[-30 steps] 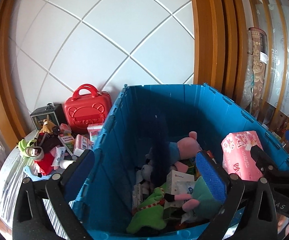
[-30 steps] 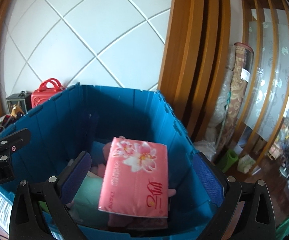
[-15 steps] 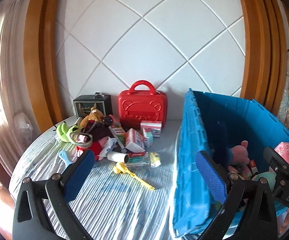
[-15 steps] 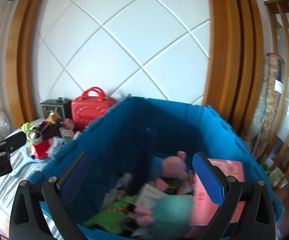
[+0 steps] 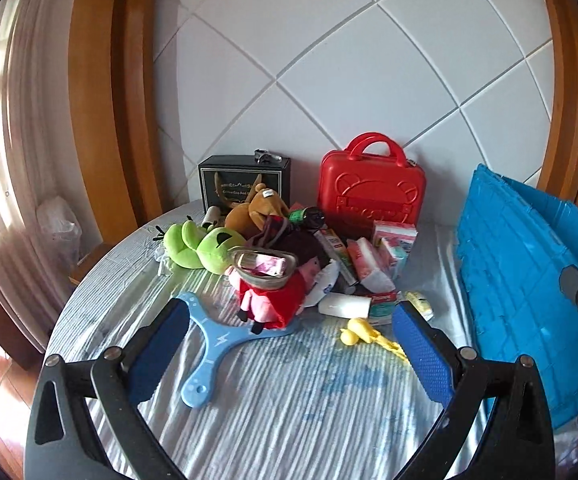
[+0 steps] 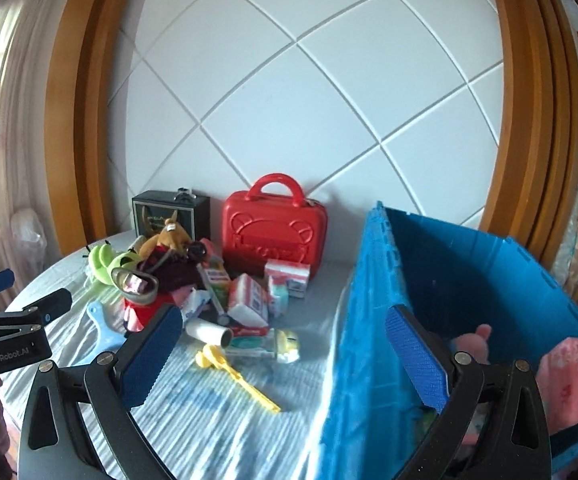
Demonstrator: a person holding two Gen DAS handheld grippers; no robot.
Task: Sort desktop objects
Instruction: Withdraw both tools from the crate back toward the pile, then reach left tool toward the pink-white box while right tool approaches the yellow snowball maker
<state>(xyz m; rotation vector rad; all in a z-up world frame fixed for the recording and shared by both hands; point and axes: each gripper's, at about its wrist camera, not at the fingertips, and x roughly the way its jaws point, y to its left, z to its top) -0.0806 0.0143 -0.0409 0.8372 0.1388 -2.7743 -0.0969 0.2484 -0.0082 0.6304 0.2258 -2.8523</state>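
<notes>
Both tools wide, empty: left tool (image 5: 289, 344) faces toy pile (image 5: 277, 264) left of blue crate (image 6: 469, 288); right tool (image 6: 281, 356) at crate edge; pink pack (image 6: 565, 384), blurred, seemingly inside crate.

Toy pile (image 5: 273, 264) left of crate (image 6: 469, 280); suitcase (image 5: 371, 188) behind pile; tissue pack (image 6: 567, 380) in crate.

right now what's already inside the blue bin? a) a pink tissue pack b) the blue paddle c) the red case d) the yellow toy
a: in the right wrist view the pink tissue pack lies inside the blue bin, while the red case, yellow toy and blue paddle sit on the table.
</notes>
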